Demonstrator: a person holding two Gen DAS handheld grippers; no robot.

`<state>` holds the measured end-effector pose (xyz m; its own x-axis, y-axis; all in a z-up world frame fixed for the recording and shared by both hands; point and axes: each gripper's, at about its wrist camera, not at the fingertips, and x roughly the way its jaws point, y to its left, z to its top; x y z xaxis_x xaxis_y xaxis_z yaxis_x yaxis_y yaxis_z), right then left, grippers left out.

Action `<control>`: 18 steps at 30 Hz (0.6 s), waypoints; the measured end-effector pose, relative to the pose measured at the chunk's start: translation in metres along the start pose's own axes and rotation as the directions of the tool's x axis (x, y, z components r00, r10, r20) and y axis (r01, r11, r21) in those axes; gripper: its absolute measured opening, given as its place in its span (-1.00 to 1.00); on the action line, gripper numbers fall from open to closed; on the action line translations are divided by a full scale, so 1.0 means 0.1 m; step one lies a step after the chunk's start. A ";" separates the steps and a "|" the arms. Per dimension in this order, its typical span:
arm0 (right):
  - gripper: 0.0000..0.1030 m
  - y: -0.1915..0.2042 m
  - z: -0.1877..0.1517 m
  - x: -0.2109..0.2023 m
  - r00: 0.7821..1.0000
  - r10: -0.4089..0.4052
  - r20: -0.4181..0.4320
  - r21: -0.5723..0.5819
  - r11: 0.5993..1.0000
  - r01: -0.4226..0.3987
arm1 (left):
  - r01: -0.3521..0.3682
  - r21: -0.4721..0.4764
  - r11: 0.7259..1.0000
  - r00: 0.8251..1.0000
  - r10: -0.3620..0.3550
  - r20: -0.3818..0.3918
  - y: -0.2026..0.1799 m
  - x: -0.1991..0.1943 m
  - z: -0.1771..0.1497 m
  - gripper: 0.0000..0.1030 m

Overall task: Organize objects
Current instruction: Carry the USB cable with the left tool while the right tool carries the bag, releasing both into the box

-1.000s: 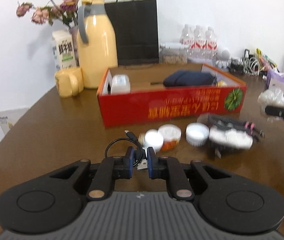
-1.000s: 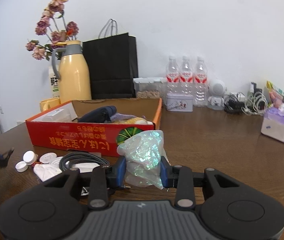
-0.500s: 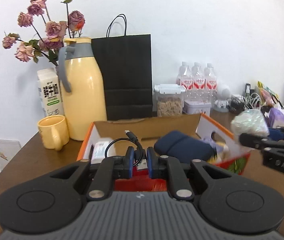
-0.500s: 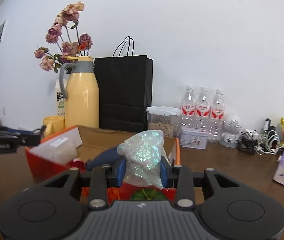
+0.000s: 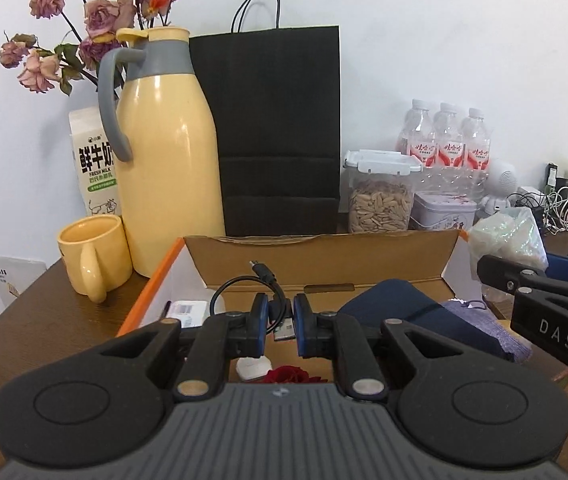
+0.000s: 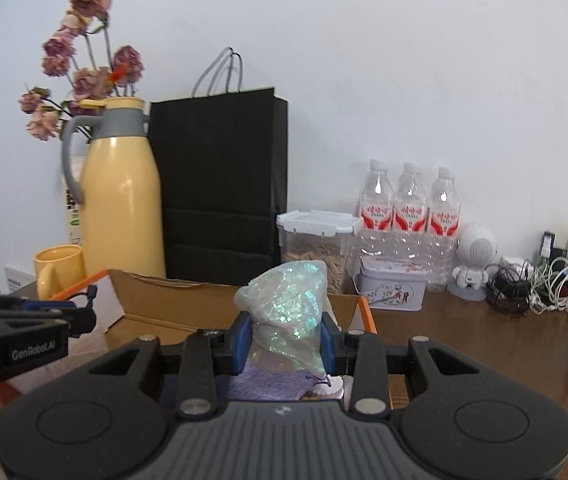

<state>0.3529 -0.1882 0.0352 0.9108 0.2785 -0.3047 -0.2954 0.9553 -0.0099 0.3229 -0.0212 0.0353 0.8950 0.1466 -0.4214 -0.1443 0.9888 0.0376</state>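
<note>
The left gripper [image 5: 279, 320] is clamped tight on a short black cable [image 5: 243, 286]. The cable's silver plug sits between the jaws and its loop curls up in front of them. The right gripper [image 6: 286, 338] squeezes a shiny bag [image 6: 290, 312], and the bag puffs up above its jaws.

A second ago both grippers were out over the brown table [image 5: 43, 320], with the red box far ahead and small white lids lying below the left jaws. Now both grippers are over the open box [image 5: 324, 256]. Its cardboard back flap stands just past the left jaws. Under the left jaws lie a little white thing and something red. A dark blue pouch [image 5: 416, 316] rests in the box to the right of them. A purple cloth [image 6: 271, 386] lies under the right jaws. The yellow jug [image 5: 163, 152] and black bag [image 5: 279, 132] look much bigger and closer now.
</note>
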 end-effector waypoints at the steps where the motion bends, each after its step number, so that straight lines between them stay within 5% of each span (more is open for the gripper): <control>1: -0.36 -0.02 -0.01 0.03 1.000 -0.001 -0.006 0.006 1.000 0.001 | 0.000 0.004 1.000 1.000 0.000 0.001 -0.01 0.02 0.00 -0.73; 9: -0.18 -0.08 -0.10 0.14 0.998 0.042 -0.048 0.040 0.998 -0.040 | -0.011 0.016 1.000 0.998 0.010 0.062 -0.02 -0.05 -0.05 -0.61; 11: 0.03 -0.09 -0.10 0.11 0.998 0.051 -0.043 0.050 0.998 -0.049 | -0.036 0.015 0.999 0.995 0.034 0.098 0.00 -0.12 -0.05 -0.18; 13: 0.61 -0.10 -0.10 0.08 0.997 0.064 -0.043 0.053 0.997 -0.062 | -0.051 0.001 0.999 0.989 0.050 0.136 0.03 -0.21 -0.04 0.61; 15: 0.86 -0.09 -0.09 0.04 0.997 0.072 -0.034 0.053 0.996 -0.070 | -0.072 -0.020 0.997 0.983 0.074 0.171 0.05 -0.29 -0.02 0.95; 18: 1.00 -0.08 -0.08 -0.01 0.997 0.069 -0.022 0.051 0.996 -0.068 | -0.085 -0.049 0.995 0.977 0.092 0.191 0.09 -0.35 0.01 1.00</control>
<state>0.3524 -0.1971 0.0284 0.8816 0.3418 -0.3256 -0.3415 0.9380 0.0599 0.2903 -0.0171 0.0514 0.9419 0.2399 -0.2352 -0.2399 0.9704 0.0289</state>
